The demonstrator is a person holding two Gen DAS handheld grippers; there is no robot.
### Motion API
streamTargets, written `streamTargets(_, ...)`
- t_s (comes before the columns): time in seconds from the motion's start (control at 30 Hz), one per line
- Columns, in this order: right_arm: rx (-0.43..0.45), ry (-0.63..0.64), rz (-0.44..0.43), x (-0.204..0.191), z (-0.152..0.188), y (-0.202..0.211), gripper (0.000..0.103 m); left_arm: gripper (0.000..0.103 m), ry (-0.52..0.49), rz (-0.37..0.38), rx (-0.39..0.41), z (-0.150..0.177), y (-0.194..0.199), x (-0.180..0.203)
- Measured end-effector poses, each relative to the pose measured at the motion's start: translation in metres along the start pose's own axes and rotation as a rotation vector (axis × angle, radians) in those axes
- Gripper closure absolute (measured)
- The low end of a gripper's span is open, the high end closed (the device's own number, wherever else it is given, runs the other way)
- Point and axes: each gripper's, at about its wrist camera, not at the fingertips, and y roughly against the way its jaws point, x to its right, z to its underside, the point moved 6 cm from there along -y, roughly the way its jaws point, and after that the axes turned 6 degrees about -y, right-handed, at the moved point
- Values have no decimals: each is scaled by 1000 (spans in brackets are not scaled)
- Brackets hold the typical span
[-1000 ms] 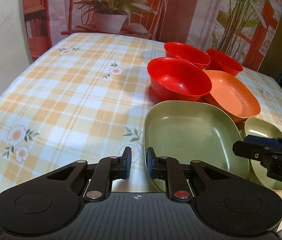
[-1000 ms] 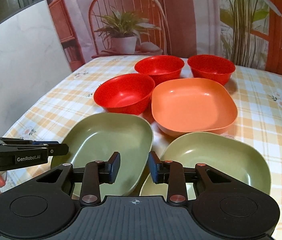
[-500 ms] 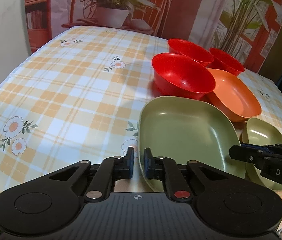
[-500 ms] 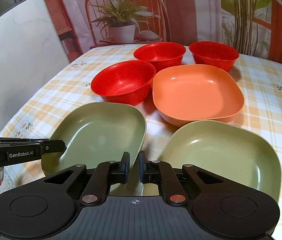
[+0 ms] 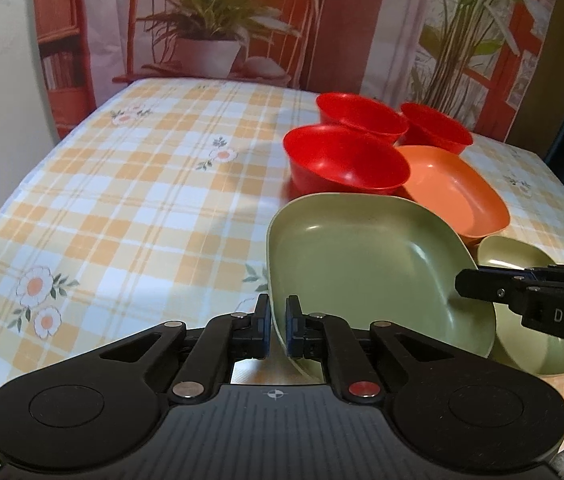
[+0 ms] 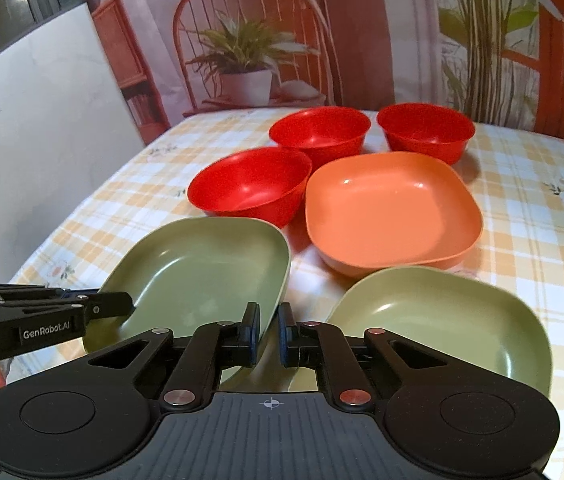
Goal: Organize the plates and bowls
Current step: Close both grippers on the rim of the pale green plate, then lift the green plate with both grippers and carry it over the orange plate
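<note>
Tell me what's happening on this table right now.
A person with two handheld grippers is sorting dishes. Both the left gripper and the right gripper are pinched on opposite rims of one green plate, which looks tilted. A second green plate sits beside it, with an orange plate and three red bowls behind, unstacked.

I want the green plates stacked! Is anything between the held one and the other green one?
Nothing visible. The held green plate, pinched by the left gripper, is beside the other green plate; only tablecloth between.
</note>
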Motion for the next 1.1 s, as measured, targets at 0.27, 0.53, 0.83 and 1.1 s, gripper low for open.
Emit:
streamTargets(0.27,37,-20,-19,4,-11,11,94,94,-31,8,40,-14,15,5)
streamTargets(0.53,79,-29,-21,10,-24,22,94,93,-69,13,73,-30,24,17)
streamTargets(0.83,127,-28,6,34,-48,40,94,91,-111,55,92,-50,24,41)
streamTargets(1.1,137,-36,59,73,-61,53,94,89,-146,115,79,-62,11,78)
